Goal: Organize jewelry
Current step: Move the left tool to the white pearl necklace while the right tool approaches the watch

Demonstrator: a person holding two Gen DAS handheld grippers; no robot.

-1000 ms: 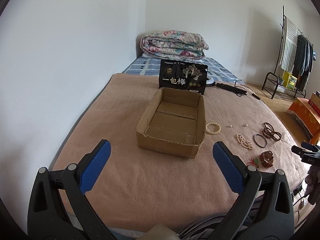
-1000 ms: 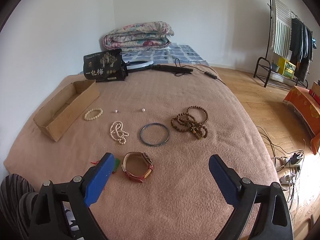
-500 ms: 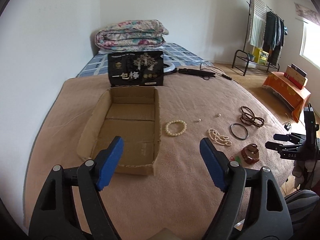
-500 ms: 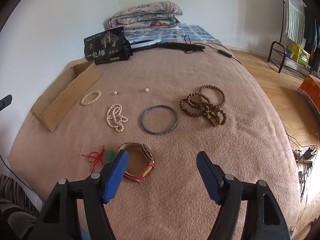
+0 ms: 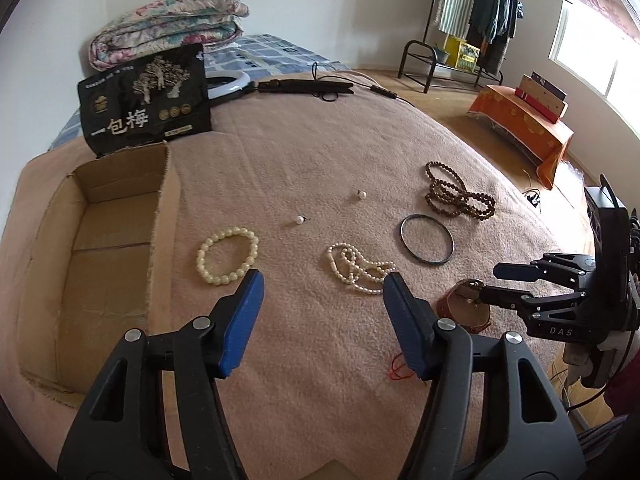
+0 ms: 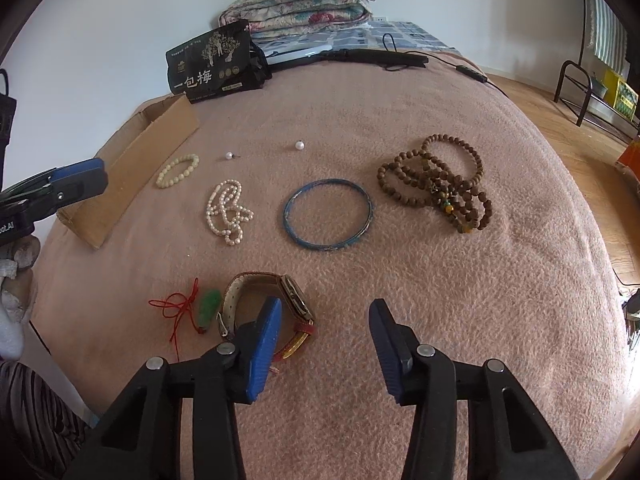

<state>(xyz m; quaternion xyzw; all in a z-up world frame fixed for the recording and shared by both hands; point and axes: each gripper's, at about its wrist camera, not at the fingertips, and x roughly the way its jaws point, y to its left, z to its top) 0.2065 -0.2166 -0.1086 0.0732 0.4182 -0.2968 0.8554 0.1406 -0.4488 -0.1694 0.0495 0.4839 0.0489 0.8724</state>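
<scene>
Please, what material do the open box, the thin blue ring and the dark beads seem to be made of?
Open box: corrugated cardboard, matte brown, with rough torn edges.
Thin blue ring: probably metal, its blue coating looking worn.
Dark beads: likely wood, matte brown, round; a few are yellowish or green.

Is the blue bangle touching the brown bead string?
Apart. In the right wrist view, a strip of bare blanket shows between the blue bangle and the brown bead string.

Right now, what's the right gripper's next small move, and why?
Probably shift the right gripper slightly left and lower it over the watch. Its jaws are open and empty, the watch is the nearest piece, partly behind its left finger, and the cardboard box holds no jewelry yet.
</scene>
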